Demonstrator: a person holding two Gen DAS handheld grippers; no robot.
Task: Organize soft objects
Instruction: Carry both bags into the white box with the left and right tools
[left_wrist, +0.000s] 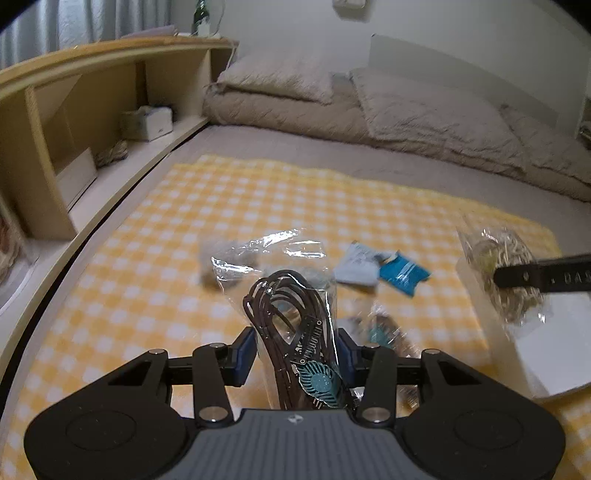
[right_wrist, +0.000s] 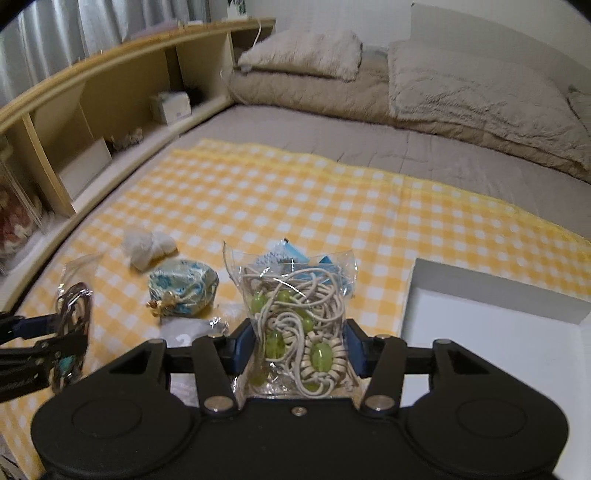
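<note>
At the right edge of your left wrist view, the black finger of the right gripper (left_wrist: 546, 275) carries pale letters; you can read only "DAS" before the frame cuts it off. In your right wrist view, a white packet (right_wrist: 184, 338) at lower left shows a blurred figure you cannot read for certain.
</note>
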